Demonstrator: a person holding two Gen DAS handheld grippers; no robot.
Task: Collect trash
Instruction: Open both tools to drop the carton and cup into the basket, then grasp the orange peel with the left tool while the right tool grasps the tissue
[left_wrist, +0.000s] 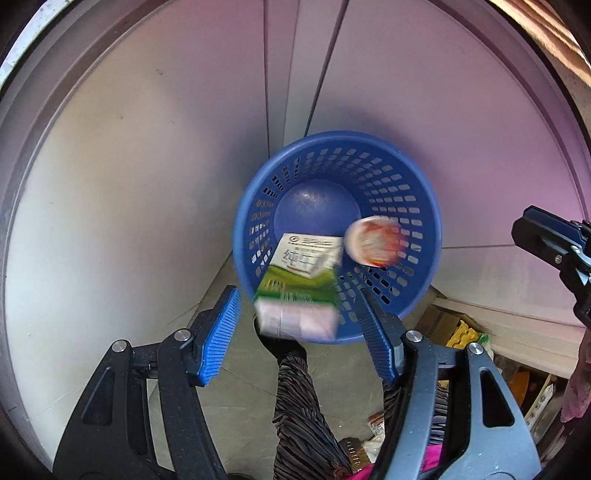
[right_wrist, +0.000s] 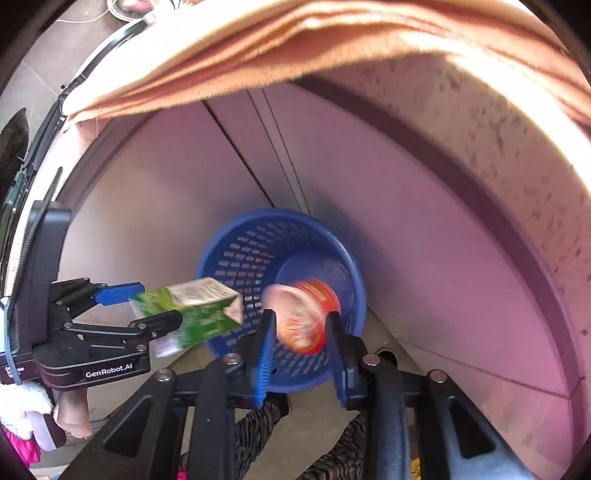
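Observation:
A blue perforated basket (left_wrist: 413, 177) stands on the floor below both grippers; it also shows in the right wrist view (right_wrist: 236, 251). A green and white carton (left_wrist: 299, 280), blurred, is in the air between the spread fingers of my left gripper (left_wrist: 299, 314), touching neither; it also shows in the right wrist view (right_wrist: 195, 310). A red and white cup (right_wrist: 301, 317), blurred, is in the air between the parted fingers of my right gripper (right_wrist: 300, 349), over the basket. The cup also shows in the left wrist view (left_wrist: 375, 242).
Pale cabinet panels (left_wrist: 147, 166) rise behind the basket. A tan cloth (right_wrist: 295, 44) hangs over a counter edge above. Boxes and clutter (left_wrist: 461, 328) sit on a low shelf at the right. The person's legs (left_wrist: 299, 406) stand on the tiled floor.

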